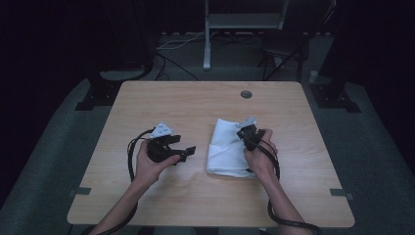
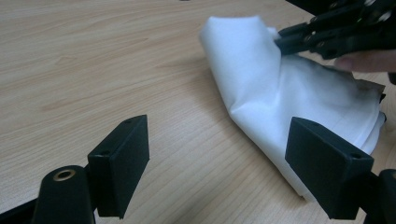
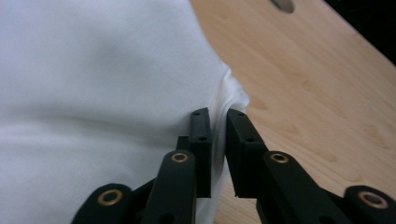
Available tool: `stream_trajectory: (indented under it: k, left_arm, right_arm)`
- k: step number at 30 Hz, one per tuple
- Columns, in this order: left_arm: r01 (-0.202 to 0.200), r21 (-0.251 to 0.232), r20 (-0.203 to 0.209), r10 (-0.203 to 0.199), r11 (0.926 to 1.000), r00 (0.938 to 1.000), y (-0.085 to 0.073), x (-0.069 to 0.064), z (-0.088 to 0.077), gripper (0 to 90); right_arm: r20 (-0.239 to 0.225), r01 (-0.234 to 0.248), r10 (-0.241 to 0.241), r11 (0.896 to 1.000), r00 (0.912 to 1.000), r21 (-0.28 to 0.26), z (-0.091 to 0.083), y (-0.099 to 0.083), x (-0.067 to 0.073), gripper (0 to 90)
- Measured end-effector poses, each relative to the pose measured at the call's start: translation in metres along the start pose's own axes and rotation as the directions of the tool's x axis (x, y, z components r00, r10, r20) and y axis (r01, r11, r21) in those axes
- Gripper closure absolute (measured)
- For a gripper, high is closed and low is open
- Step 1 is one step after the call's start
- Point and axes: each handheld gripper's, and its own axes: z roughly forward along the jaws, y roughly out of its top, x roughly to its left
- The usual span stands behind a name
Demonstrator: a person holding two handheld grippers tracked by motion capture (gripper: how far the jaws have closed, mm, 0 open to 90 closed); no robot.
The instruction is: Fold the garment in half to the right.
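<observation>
Your right gripper (image 1: pixel 243 131) sits on the right edge of the folded white cloth (image 1: pixel 224 147), which lies on the wooden table (image 1: pixel 147 103) a little right of the middle, its long side running away from you. In the right gripper view (image 3: pixel 218 116) the two black jaws stand almost together with a narrow gap between them, and a fold of the cloth's (image 3: pixel 93 93) edge lies in that gap; the pads look just off the fabric rather than pressing it, so the grasp reads as let go, though the margin is slight. The cloth bunches up into a small ridge right at the jaw tips. Your left gripper (image 1: pixel 185 152) rests low over bare table to the left of the cloth, apart from it, with its jaws spread wide and nothing between them. In the left gripper view (image 2: pixel 217 161) those jaws frame bare wood grain, with the cloth (image 2: pixel 252 79) beyond them toward the right and your right gripper (image 2: pixel 292 39) at the cloth's far upper edge. Far back on the table there is a round cable hole (image 1: pixel 246 94).
</observation>
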Motion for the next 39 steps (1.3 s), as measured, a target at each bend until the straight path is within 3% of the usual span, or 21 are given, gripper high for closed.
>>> stream_trajectory:
  k: [3,7,12,15,16,18,20,21,24,25,27,29,33,39]
  left_arm:
    - [0.001,0.002,0.0,-0.001,1.0,1.0,0.0,0.001,-0.001,21.6]
    - [0.001,0.001,0.0,-0.001,1.0,1.0,0.0,0.001,-0.001,21.6]
    - [-0.004,0.001,0.013,0.004,1.0,0.9999,-0.002,-0.002,0.001,21.6]
    - [-0.016,0.002,0.025,0.016,0.9999,0.9996,-0.002,-0.004,0.003,21.6]
    - [-0.018,-0.001,0.033,0.018,0.9998,0.9993,-0.003,-0.005,0.004,21.6]
    - [-0.025,-0.006,0.048,0.026,0.9997,0.9985,-0.002,-0.008,0.004,21.6]
    - [-0.033,-0.016,0.066,0.034,0.9993,0.9973,-0.002,-0.01,0.005,21.6]
    - [-0.035,-0.018,0.074,0.036,0.9992,0.9966,-0.002,-0.012,0.005,21.6]
    - [-0.047,-0.019,0.093,0.049,0.9987,0.9944,-0.001,-0.016,0.009,21.6]
    - [-0.05,-0.018,0.099,0.052,0.9986,0.9938,-0.001,-0.018,0.011,21.6]
    - [-0.055,-0.013,0.109,0.056,0.9984,0.9925,-0.002,-0.021,0.013,21.6]
    - [-0.063,-0.005,0.113,0.063,0.998,0.9916,-0.004,-0.023,0.014,21.6]
    - [-0.064,0.0,0.106,0.064,0.998,0.9923,-0.006,-0.021,0.014,21.6]
    - [-0.062,-0.002,0.103,0.062,0.9981,0.9928,-0.005,-0.02,0.012,21.6]
  right_arm:
    - [0.0,-0.003,0.003,1.0,1.0,0.009,0.007,-0.006,0.002,76.4]
    - [0.011,-0.01,0.01,1.0,0.9999,-0.001,0.006,-0.006,0.0,64.7]
    - [-0.05,-0.124,0.121,0.99,0.9914,-0.072,-0.006,-0.01,-0.013,53.1]
    - [-0.133,-0.23,0.216,0.967,0.9673,-0.106,-0.019,-0.016,-0.024,48.5]
    - [-0.172,-0.274,0.254,0.956,0.9519,-0.107,-0.023,-0.019,-0.027,47.4]
    - [-0.272,-0.362,0.325,0.928,0.9055,-0.093,-0.03,-0.026,-0.035,46.7]
    - [-0.339,-0.385,0.344,0.921,0.8756,-0.058,-0.035,-0.033,-0.039,46.2]
    - [-0.362,-0.384,0.344,0.923,0.8663,-0.042,-0.037,-0.037,-0.039,46.3]
    - [-0.382,-0.332,0.306,0.943,0.8719,-0.003,-0.039,-0.047,-0.033,46.2]
    - [-0.392,-0.327,0.304,0.945,0.8683,0.008,-0.038,-0.049,-0.03,46.2]
    - [-0.382,-0.323,0.306,0.946,0.8723,0.018,-0.033,-0.054,-0.025,46.0]
    - [-0.389,-0.329,0.311,0.944,0.8669,0.023,-0.029,-0.056,-0.022,46.3]
    - [-0.377,-0.336,0.315,0.942,0.8709,0.011,-0.025,-0.057,-0.016,47.3]
    - [-0.382,-0.342,0.315,0.94,0.8686,-0.002,-0.023,-0.052,-0.009,47.8]
